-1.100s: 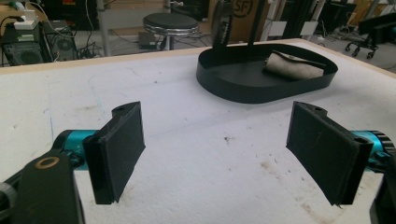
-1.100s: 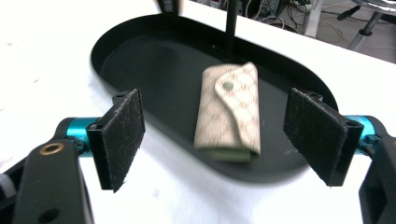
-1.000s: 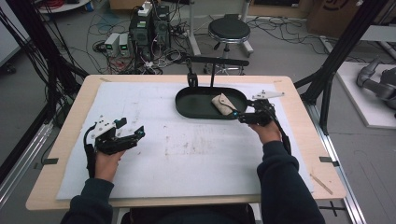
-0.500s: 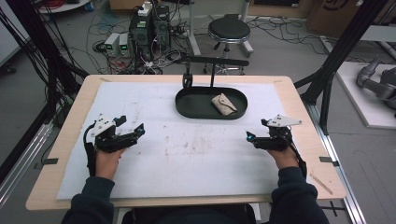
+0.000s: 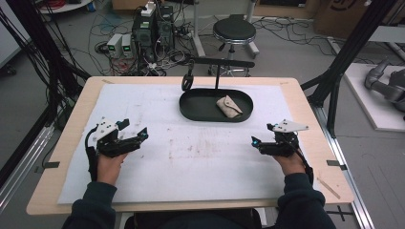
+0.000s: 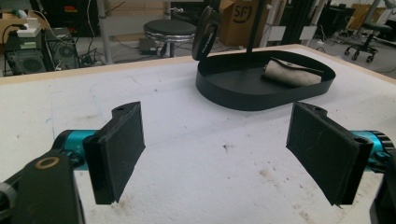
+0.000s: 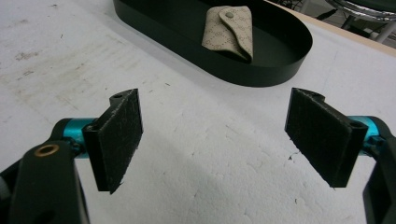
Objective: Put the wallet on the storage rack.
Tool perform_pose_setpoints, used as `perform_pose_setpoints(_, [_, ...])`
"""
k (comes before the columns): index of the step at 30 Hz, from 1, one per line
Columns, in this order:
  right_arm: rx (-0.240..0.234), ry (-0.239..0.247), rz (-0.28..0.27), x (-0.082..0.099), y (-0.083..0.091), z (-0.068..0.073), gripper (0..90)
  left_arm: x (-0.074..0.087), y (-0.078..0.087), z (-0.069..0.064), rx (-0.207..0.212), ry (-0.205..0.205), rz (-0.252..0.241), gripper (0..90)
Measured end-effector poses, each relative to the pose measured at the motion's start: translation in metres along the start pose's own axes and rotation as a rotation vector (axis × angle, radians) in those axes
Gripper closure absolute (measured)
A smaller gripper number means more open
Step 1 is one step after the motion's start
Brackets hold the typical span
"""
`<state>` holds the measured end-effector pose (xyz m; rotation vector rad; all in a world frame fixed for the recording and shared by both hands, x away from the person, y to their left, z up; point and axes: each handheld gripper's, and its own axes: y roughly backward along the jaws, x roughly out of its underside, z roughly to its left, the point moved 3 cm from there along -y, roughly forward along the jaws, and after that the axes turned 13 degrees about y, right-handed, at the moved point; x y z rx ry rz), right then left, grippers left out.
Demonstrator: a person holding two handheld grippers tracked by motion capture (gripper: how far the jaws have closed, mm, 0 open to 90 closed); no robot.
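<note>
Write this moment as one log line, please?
left gripper: open, empty | right gripper: open, empty | beige pouch: lying in black tray | both grippers over white mat

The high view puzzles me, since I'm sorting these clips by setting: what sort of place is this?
Most likely a lab or workshop. Computer towers and loose cables lie on the floor behind the table, a black frame stands around it, and a person holds the left gripper and right gripper.
</note>
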<state>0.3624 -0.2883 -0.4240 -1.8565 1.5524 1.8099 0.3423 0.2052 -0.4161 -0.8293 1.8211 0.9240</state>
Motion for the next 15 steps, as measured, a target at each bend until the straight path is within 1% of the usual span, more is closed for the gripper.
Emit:
perform_pose_setpoints(5, [0.000,-0.006,0.008,0.0012,-0.0017,-0.0006,19.6,0.0008,-0.0005,0.0004,-0.002,0.004,0.002,18.9])
perform_pose_setpoints(9, [0.008,-0.009,0.004,0.0012,-0.0009,-0.0014,19.6,0.0009,-0.0007,0.0005,-0.003,0.001,0.004,18.9])
perform_pose_setpoints(15, [0.006,-0.006,0.004,0.0015,-0.0013,-0.0021,19.6,0.0009,-0.0009,0.0006,-0.005,0.001,0.002,18.9])
